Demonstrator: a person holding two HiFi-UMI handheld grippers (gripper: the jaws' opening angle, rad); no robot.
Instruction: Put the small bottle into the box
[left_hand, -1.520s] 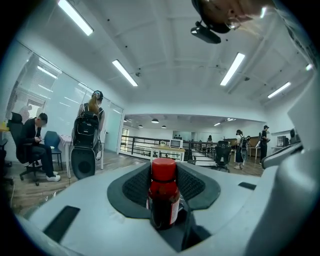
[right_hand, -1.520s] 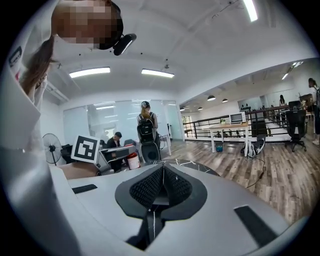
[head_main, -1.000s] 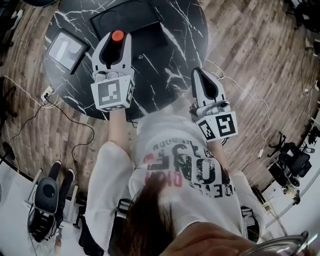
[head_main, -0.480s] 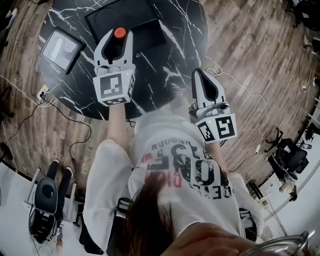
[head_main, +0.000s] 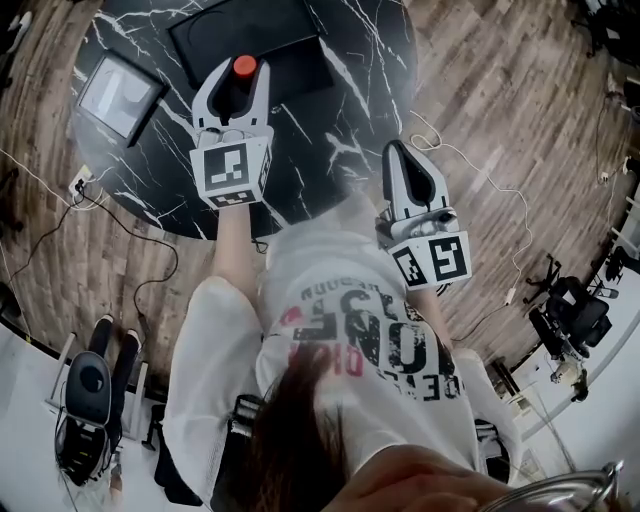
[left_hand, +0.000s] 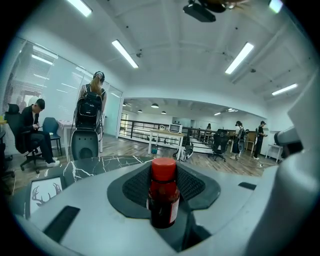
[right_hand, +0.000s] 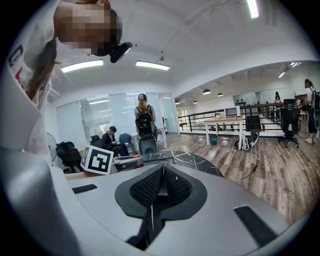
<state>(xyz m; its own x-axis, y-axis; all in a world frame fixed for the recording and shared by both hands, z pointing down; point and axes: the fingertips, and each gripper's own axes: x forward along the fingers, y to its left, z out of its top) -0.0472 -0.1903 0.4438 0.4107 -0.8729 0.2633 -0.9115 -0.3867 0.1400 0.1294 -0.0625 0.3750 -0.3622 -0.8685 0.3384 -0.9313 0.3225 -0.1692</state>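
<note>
A small dark bottle with a red cap (head_main: 244, 66) stands upright between the pads of my left gripper (head_main: 240, 76), which is shut on it. In the left gripper view the bottle (left_hand: 163, 196) fills the gap between the jaws. In the head view the gripper holds it above the black marble table (head_main: 345, 125), at the near edge of the flat black box (head_main: 290, 35). My right gripper (head_main: 397, 148) hangs at the table's near right rim, with its pads (right_hand: 172, 186) pressed together and nothing between them.
A framed white card (head_main: 118, 96) lies on the table left of the box. Cables (head_main: 60, 235) trail over the wooden floor around the table. Office chairs (head_main: 90, 395) stand behind the person. People sit and stand far off in the room.
My left gripper has sunk a little toward the table with the bottle still in it. The right gripper has stayed where it was.
</note>
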